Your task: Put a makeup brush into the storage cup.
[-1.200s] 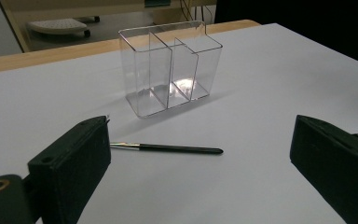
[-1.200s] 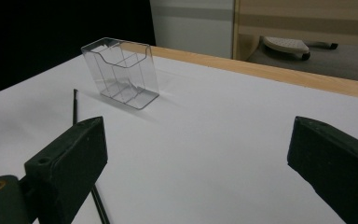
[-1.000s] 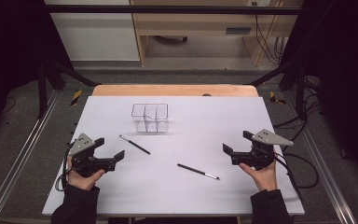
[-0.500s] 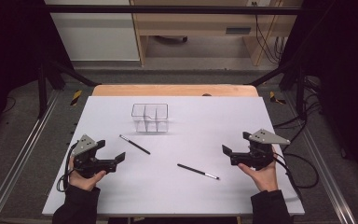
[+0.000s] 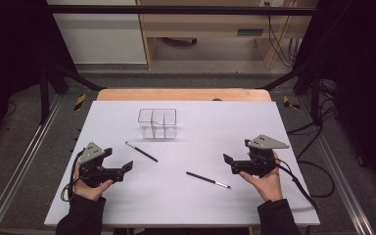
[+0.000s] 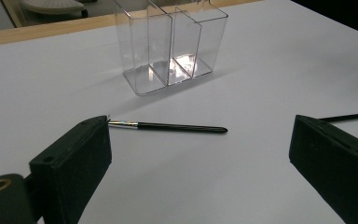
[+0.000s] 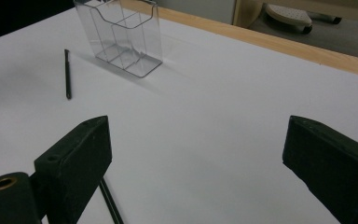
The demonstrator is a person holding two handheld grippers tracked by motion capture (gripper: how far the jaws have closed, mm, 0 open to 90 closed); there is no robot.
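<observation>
Tools (image 5: 127, 166) (image 5: 227, 159) gape empty; left gripper view reveals the brush's (image 6: 168, 126) metal ferrule.

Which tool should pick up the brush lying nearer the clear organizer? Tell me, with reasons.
Left. The left tool sits open just beside that brush, which lies between it and the clear organizer. The right tool, also open, is across the table, closer to the other brush.

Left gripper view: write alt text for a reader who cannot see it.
A thin black brush lies on the white table between the left gripper's wide-open jaws. Behind it stands an empty clear three-compartment holder.
</observation>
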